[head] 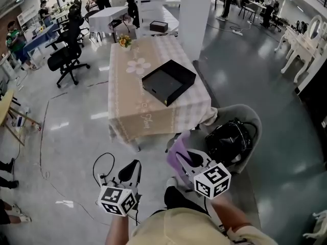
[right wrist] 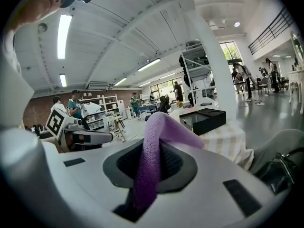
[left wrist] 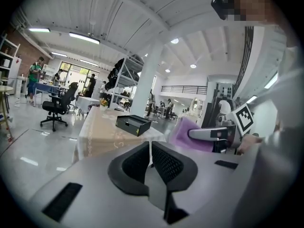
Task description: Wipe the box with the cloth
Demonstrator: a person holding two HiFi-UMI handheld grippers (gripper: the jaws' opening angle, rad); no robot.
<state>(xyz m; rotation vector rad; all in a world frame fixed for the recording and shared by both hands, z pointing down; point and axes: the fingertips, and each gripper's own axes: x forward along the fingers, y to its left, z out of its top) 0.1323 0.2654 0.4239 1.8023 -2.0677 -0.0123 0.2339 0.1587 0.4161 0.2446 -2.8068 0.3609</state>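
The approach is in hand: the right gripper (head: 180,157) is clamped on the cloth (right wrist: 148,163), the left gripper (left wrist: 151,150) is closed on nothing, and the box (head: 168,81) sits on the table (head: 127,114) well ahead, so the cloth must next reach its lid.

The left gripper (head: 134,166) is on the near side of the table (head: 125,111). Its two jaws are pressed together with nothing between them. The right gripper (head: 187,157) is beside it, a bit closer to the table. Its jaws squeeze the purple cloth (right wrist: 151,151). Both point toward the table.
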